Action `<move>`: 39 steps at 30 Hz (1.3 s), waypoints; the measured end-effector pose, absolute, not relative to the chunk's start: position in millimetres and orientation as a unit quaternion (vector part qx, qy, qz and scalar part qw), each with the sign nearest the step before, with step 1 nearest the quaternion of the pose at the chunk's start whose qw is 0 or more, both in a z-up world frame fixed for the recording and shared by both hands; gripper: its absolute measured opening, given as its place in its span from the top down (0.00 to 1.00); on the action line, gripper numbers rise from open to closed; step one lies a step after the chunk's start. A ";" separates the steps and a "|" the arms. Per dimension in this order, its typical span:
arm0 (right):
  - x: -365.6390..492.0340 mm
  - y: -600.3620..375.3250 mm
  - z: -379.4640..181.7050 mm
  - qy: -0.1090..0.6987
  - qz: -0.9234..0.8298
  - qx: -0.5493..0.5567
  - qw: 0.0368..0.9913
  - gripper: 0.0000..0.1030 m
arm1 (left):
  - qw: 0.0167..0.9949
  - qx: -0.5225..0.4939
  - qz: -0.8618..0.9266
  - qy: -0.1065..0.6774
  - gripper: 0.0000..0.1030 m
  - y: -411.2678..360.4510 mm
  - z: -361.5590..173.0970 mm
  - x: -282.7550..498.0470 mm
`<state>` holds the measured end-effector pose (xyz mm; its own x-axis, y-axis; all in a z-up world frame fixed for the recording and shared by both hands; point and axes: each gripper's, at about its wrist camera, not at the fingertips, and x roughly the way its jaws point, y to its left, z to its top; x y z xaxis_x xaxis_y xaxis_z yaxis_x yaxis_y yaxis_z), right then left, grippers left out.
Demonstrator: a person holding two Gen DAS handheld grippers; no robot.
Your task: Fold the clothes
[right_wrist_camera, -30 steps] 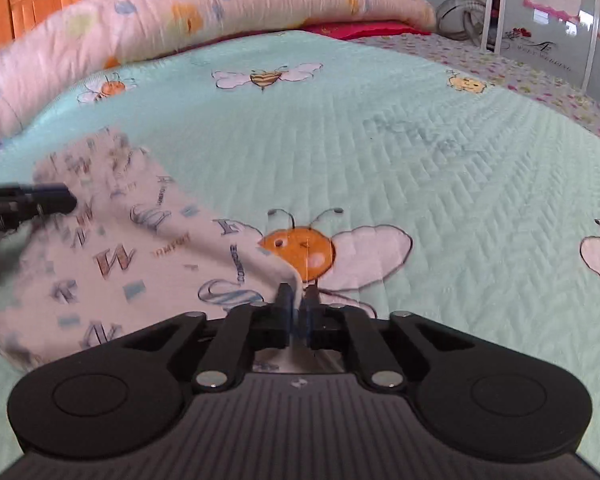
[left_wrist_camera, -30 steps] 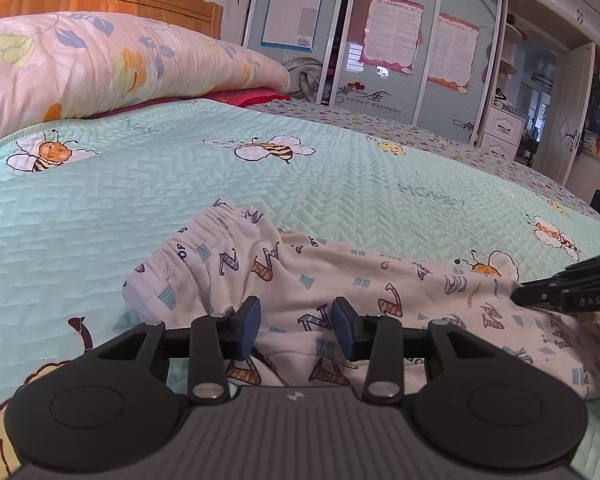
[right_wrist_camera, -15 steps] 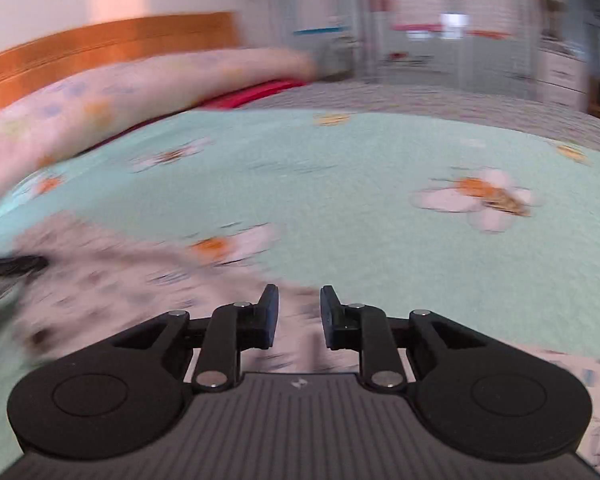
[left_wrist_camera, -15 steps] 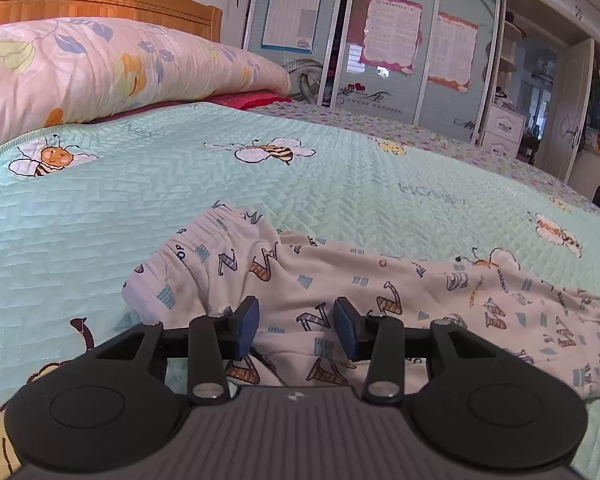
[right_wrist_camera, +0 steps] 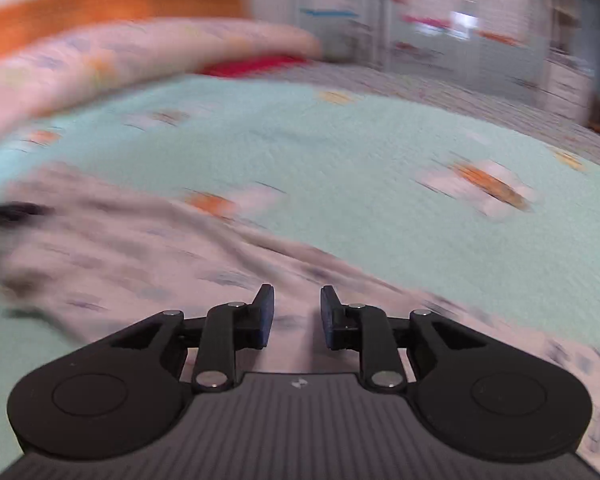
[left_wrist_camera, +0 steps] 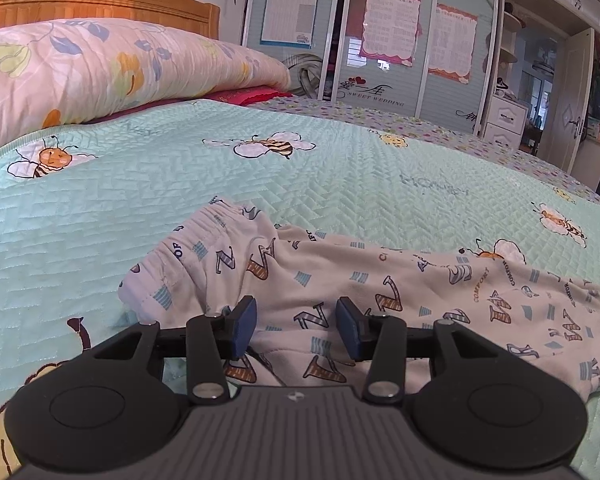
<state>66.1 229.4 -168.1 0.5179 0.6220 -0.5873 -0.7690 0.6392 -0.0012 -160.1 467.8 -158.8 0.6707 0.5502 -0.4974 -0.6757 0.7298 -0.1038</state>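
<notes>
Both grippers, left gripper (left_wrist_camera: 296, 326) and right gripper (right_wrist_camera: 296, 316), hover low over the letter-print pants (left_wrist_camera: 340, 276) on the bed (left_wrist_camera: 140, 200), fingers parted, empty.

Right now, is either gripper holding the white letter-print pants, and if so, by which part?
Nothing is held. The left gripper and right gripper are both open above the white letter-print pants, no fabric between their fingers.

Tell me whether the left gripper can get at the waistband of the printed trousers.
Probably yes: the left gripper is open just above the trousers, and the waistband lies uncovered ahead to its left.
</notes>
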 end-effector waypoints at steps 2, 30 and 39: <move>83.6 197.5 -164.0 0.288 0.363 -0.067 0.884 0.95 | 0.903 -0.143 0.338 0.221 0.54 468.3 -158.8 -160.9; -27.7 375.0 -131.5 0.299 0.596 -0.021 0.745 0.58 | 0.885 -0.127 0.390 0.219 0.43 487.9 -153.3 -167.5; 7.2 449.8 -146.6 0.387 0.511 0.014 0.768 0.72 | 0.890 -0.175 0.369 0.204 0.43 496.7 -156.0 -177.5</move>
